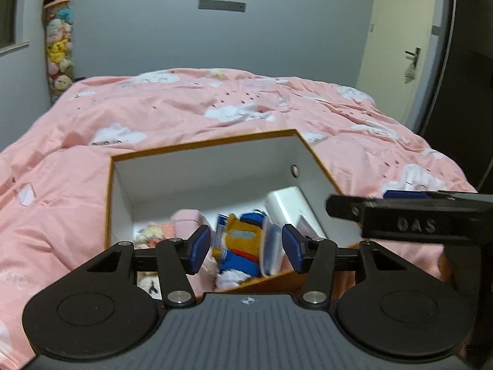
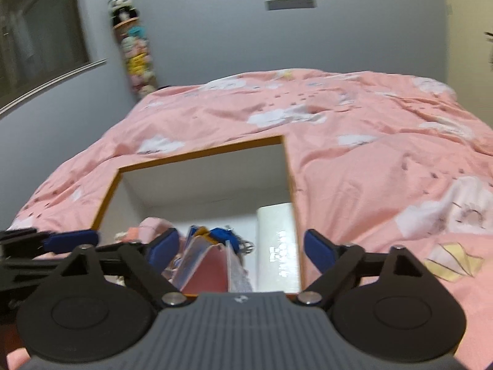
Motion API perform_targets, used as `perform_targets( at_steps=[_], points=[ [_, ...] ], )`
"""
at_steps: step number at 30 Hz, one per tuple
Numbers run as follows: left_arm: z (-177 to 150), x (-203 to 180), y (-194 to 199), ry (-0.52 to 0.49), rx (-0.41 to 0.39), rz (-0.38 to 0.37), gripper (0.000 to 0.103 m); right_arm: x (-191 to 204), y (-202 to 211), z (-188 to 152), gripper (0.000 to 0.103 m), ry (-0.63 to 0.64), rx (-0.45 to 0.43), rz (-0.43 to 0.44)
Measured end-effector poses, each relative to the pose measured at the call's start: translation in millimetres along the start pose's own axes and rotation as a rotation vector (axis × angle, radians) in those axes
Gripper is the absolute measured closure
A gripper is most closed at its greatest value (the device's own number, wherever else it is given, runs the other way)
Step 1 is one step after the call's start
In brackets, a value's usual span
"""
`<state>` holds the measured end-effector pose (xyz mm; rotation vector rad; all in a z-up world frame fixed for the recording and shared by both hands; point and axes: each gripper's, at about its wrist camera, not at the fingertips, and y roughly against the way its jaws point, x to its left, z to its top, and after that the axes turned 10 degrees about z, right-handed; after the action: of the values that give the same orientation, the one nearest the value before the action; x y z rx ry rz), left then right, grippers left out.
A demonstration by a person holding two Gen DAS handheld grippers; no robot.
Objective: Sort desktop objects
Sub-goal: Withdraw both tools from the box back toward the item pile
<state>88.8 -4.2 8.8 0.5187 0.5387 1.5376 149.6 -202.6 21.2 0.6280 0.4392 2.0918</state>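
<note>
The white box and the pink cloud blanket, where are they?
white rectangular box point(image 2: 279, 231), right wrist view, its flat top face
pink cloud-print blanket point(image 1: 246, 98), left wrist view, its middle beyond the open cardboard box

We see a soft, creased cotton-like quilt point(image 1: 172, 104) under a smooth matt cardboard box point(image 1: 197, 169) — inside, a glossy white plastic block point(image 1: 285, 205) and knitted cloth point(image 1: 243, 237).

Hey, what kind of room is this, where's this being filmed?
Most likely a bedroom: a bed under a pink cloud-print duvet, a hanging column of plush toys in the corner, and a door with a lever handle.
</note>
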Motion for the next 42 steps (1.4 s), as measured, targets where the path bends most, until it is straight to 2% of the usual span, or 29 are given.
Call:
perform_targets(
  at_steps=[2,5,11,18,27,30,32,34,39,42],
  points=[
    [-1.9,0.7,0.8,0.001,0.017,-0.027,0.043,-1.5,1.7,-0.7,0.012,-0.030,0.001,0.012],
    [-5.9,0.8,2.8,0.011,0.023,-0.009,0.043,-0.4,2.8,-3.5,0.012,-0.049,0.004,0.011],
    [-14.0,8.7,9.0,0.042,0.045,-0.004,0.043,10.9,6.0,-12.8,0.012,0.010,0.019,0.008],
    [-25.9,17.8,18.4,0.054,0.066,0.029,0.043,23.1,5.5,-25.6,0.011,-0.017,0.040,0.049],
    [-36.7,35.6,30.4,0.063,0.087,0.066,0.043,40.2,5.8,-33.5,0.006,0.051,0.057,0.076],
    [-40.6,56.7,36.3,0.123,0.093,0.121,0.043,47.6,4.3,-37.8,0.005,0.095,0.084,0.093],
    [-41.6,77.3,37.9,0.190,0.122,0.128,0.043,52.7,1.4,-42.0,0.004,0.131,0.113,0.118],
    [-41.7,91.5,36.3,0.213,0.157,0.140,0.043,58.5,-1.0,-46.7,0.004,0.161,0.142,0.144],
    [-47.2,102.0,35.8,0.173,0.188,0.162,0.043,67.2,-7.0,-53.8,0.006,0.203,0.194,0.172],
    [-52.7,97.9,31.8,0.122,0.232,0.139,0.043,69.5,-12.5,-58.0,0.015,0.211,0.234,0.180]
  ],
)
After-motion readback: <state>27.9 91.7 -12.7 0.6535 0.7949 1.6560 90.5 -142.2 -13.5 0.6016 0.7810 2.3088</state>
